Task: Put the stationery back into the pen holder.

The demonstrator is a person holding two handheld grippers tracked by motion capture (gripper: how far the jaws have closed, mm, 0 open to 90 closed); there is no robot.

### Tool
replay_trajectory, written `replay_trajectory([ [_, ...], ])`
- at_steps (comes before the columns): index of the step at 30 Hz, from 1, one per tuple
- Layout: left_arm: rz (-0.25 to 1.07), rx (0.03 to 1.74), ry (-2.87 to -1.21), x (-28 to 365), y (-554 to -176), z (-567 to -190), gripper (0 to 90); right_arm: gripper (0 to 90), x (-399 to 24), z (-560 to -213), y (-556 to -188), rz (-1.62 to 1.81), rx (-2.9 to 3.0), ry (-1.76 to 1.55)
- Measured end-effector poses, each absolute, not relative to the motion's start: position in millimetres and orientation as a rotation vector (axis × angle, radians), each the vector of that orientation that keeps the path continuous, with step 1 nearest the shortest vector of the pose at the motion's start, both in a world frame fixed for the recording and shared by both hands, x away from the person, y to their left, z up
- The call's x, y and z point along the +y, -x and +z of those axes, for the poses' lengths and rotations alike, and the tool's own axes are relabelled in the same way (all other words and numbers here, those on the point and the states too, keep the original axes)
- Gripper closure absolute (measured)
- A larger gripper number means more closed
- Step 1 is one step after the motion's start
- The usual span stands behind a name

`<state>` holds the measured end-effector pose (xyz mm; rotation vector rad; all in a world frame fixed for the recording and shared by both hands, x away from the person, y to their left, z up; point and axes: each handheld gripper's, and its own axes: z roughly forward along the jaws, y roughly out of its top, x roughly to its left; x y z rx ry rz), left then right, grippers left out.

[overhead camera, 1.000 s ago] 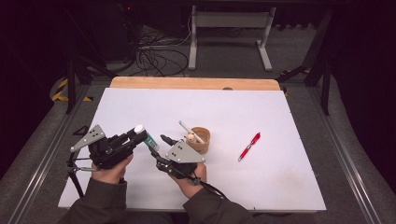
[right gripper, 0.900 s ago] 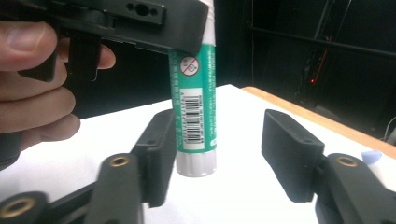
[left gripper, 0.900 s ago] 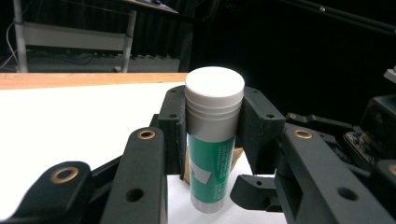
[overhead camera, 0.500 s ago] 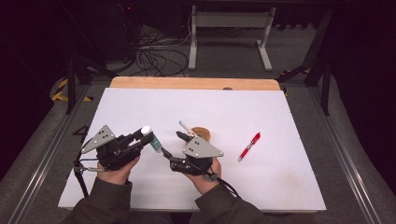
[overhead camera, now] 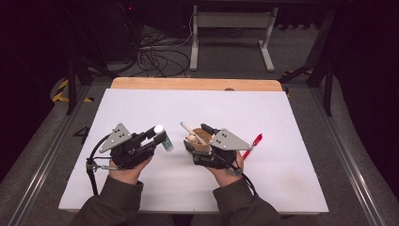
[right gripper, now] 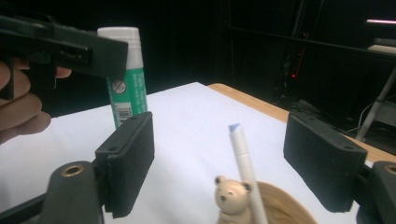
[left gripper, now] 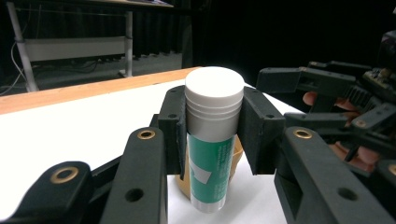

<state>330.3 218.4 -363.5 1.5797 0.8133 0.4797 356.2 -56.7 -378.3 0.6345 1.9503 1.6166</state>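
My left gripper is shut on a green glue stick with a white cap, held upright just above the white table. To its right stands a small wooden cup with a bear figure, and a white pen leans in it. My right gripper straddles the cup. Its jaws have just been opening, and the pen stands between them untouched. The right gripper view also has the glue stick at the far left.
A red pen lies on the table just right of my right hand. A wooden strip runs along the far edge. Beyond the table are cables and a metal stand on the floor.
My right hand has moved right, up to the cup, and its jaws stand wider. My left hand has drifted right with the glue stick. Cup and pens have stayed put.
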Motion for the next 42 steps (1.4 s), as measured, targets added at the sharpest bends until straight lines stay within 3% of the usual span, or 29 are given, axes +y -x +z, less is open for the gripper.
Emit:
replay_trajectory([
  [20, 0.532, 0.751, -1.599, 179.2, -344.7, -354.3, 65.2, 18.9, -104.3, -356.7, -362.5, 1.628, 1.913, -0.673],
  [42, 0.563, 0.711, -1.587, 135.0, -366.9, -365.4, 65.1, 18.9, -152.5, -338.2, -361.8, 1.635, 1.849, -0.71],
])
